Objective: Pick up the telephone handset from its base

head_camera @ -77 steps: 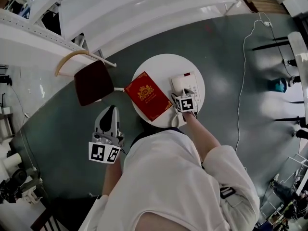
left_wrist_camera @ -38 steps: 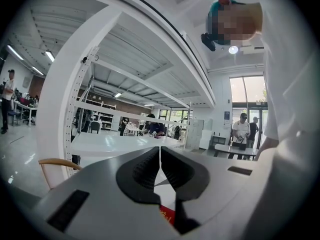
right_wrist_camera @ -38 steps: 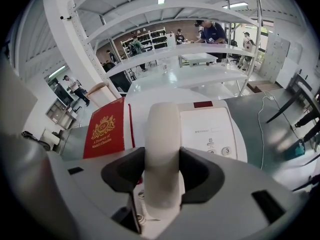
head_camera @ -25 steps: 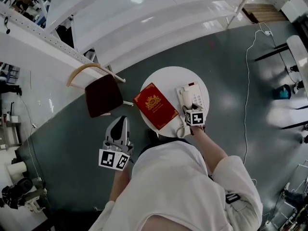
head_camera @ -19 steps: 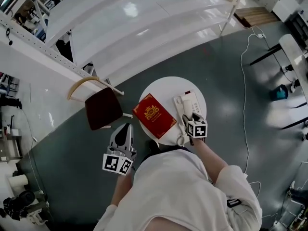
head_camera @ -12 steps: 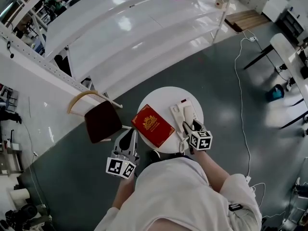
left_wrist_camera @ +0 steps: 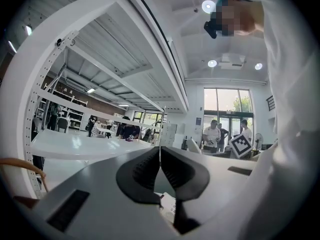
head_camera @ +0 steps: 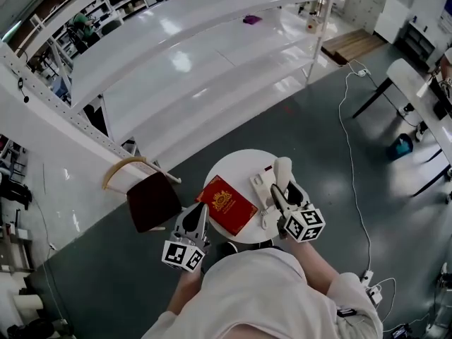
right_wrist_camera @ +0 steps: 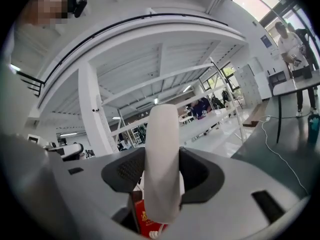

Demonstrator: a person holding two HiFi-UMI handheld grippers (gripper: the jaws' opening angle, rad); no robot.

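Handset off the base – pick looks basically done.
R gripper (head_camera: 281, 195) pinches the white telephone handset (right_wrist_camera: 162, 169) across its middle, pads tight on both sides. Handset stands nearly upright above the round table (head_camera: 233, 167), clear of the phone base (head_camera: 260, 188), which sits beside the red book (head_camera: 227, 205). L gripper (head_camera: 195, 221) has jaws pressed together w/ nothing btwn them, near the table edge, not involved. Left to do, as I judge it: just keep the grip steady; cord slack can't be told.
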